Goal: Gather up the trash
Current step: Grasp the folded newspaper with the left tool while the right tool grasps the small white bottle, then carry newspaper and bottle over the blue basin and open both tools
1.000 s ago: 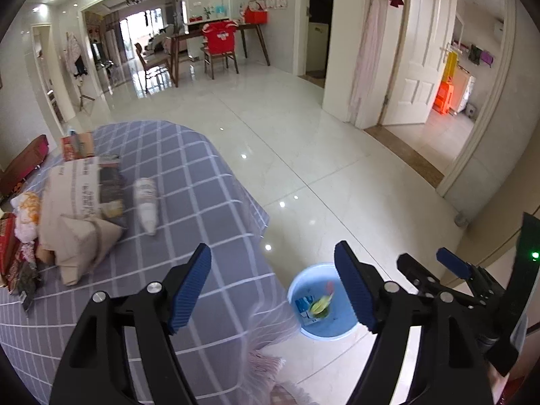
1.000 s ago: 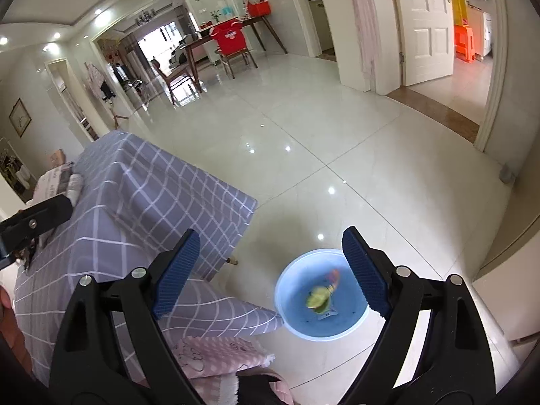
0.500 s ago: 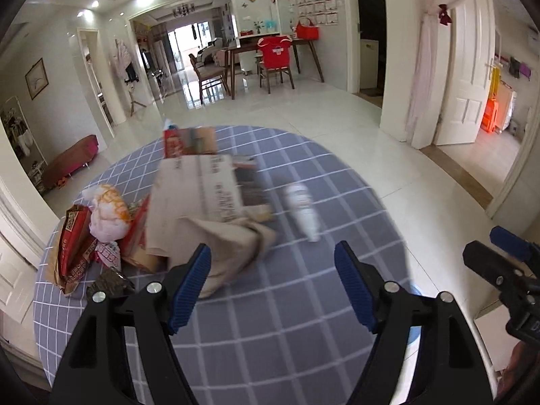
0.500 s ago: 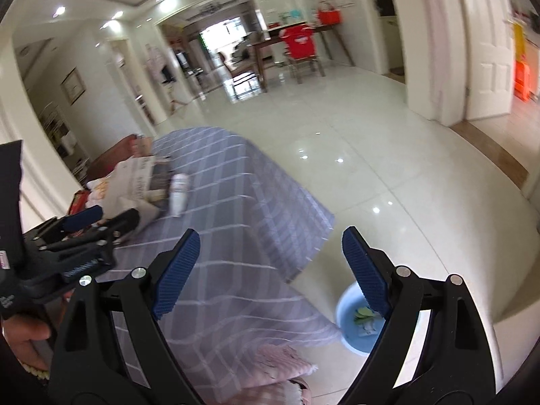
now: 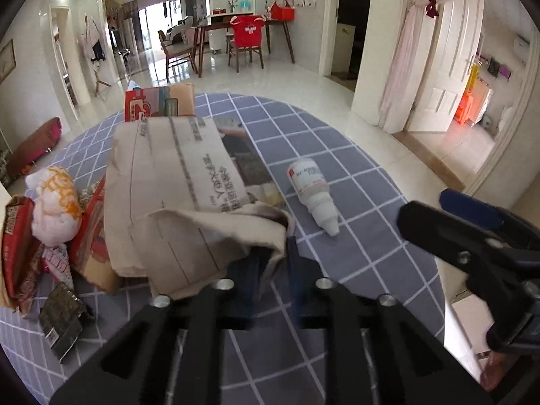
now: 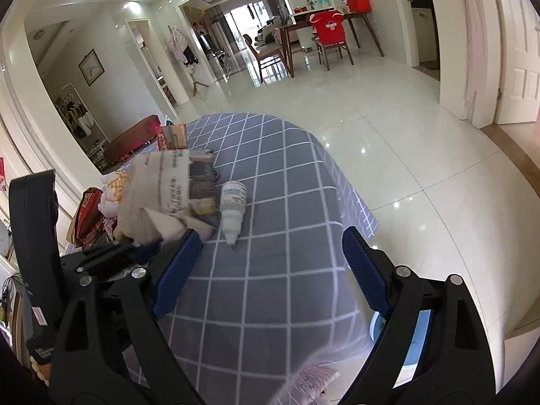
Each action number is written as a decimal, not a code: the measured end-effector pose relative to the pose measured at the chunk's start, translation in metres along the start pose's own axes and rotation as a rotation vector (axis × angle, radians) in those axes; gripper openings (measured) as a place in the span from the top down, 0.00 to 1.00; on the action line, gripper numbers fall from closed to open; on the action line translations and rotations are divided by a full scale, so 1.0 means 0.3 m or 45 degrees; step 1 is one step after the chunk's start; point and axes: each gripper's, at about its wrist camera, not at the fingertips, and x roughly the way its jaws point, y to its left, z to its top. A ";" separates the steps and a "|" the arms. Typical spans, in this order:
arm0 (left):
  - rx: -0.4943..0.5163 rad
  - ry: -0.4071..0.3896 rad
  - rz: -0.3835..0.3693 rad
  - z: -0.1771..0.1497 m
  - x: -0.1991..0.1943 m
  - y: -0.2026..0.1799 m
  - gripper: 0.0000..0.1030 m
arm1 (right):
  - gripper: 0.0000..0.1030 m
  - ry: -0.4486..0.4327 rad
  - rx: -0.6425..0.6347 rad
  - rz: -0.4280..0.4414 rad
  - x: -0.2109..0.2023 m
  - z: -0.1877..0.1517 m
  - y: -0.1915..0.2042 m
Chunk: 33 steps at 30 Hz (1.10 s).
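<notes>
Here the round table [image 5: 354, 155], covered in a grey checked cloth, drops off on its right side to bare tiled floor, with open cloth between the trash pile and that edge. The left gripper [image 5: 270, 260] reaches low over the cloth, its jaws clenched on the near folded corner of the crumpled newspaper [image 5: 175, 182]. The newspaper lies at the table's left-centre, long axis running away from the camera, against red snack wrappers [image 5: 17, 246]. The right gripper [image 6: 266, 266] hovers above the near cloth with jaws spread wide, gripping nothing. Just right of the newspaper, the white bottle [image 6: 232, 207] lies on its side, nozzle pointing toward the grippers. A blue bin [image 6: 418, 341] shows on the floor below the table edge.
</notes>
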 end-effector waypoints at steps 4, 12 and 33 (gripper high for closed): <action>-0.063 -0.061 -0.032 0.002 -0.038 0.051 0.98 | 0.18 0.021 -0.023 0.006 0.049 0.012 0.036; -0.173 -0.175 -0.014 0.003 -0.153 0.134 0.99 | 0.39 0.075 -0.123 -0.011 0.167 0.052 0.129; 0.008 -0.213 -0.169 0.016 -0.312 -0.162 0.99 | 0.76 -0.028 0.007 0.047 -0.159 0.004 -0.071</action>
